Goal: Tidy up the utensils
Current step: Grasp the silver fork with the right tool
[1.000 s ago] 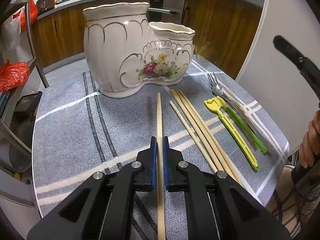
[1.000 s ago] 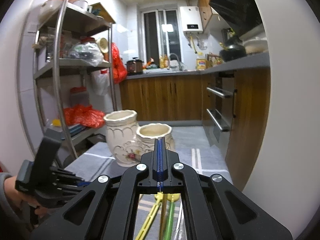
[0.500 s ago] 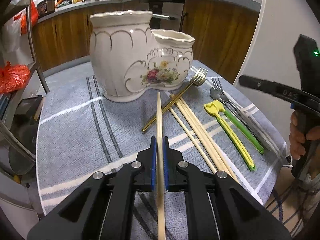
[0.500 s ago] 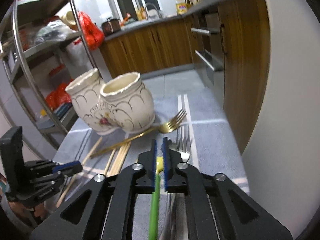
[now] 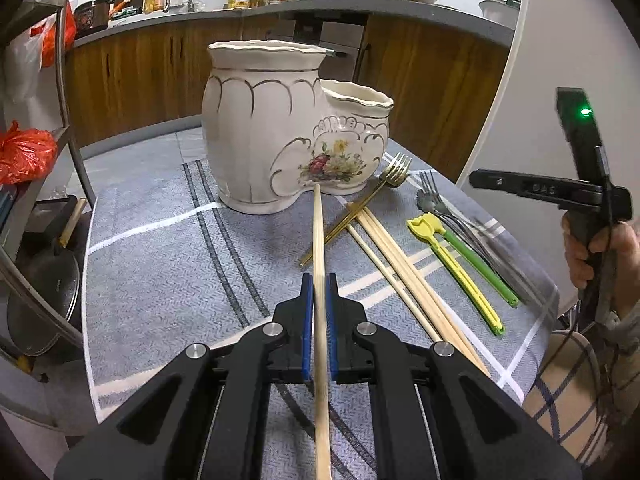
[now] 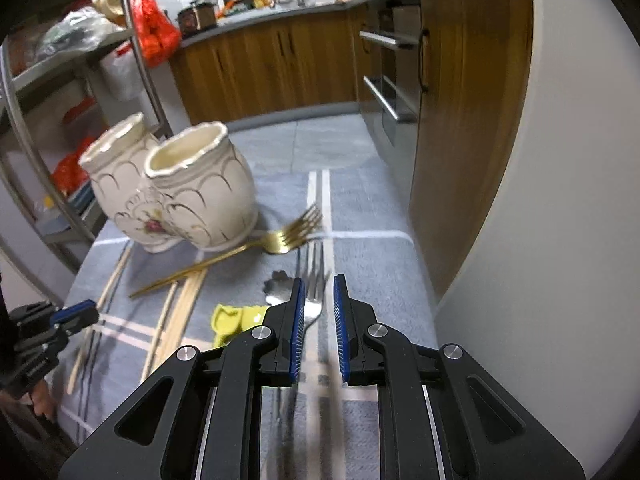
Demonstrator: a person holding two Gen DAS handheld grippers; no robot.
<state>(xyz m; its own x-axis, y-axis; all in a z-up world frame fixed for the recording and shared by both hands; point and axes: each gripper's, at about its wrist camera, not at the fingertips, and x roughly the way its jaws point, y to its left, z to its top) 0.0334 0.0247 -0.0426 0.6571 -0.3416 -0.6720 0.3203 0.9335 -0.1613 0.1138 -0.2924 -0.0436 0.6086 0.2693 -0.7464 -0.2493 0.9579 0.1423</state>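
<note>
My left gripper (image 5: 319,280) is shut on a wooden chopstick (image 5: 319,232) whose tip points at the white floral ceramic holder (image 5: 260,132), short of its base. Several loose chopsticks (image 5: 400,256), a gold fork (image 5: 396,170), a yellow utensil (image 5: 452,260), a green one (image 5: 476,258) and silver forks (image 5: 430,188) lie on the cloth to the right. My right gripper (image 6: 319,284) hovers tipped down over a silver fork (image 6: 314,264), its jaws a little apart and not pressing on anything. The gold fork (image 6: 280,240) rests against the holder (image 6: 200,196).
A grey striped cloth (image 5: 168,264) covers the round table. A metal shelf rack (image 5: 68,120) with red bags stands at its left, and a white wall (image 6: 540,240) stands close on the right. Wooden kitchen cabinets (image 5: 140,72) are behind. A hand (image 5: 592,248) holds the right gripper.
The right gripper tipped down from facing the kitchen to facing the table and its jaws parted. A gold fork now lies by the holder. The left gripper shifted slightly with its chopstick.
</note>
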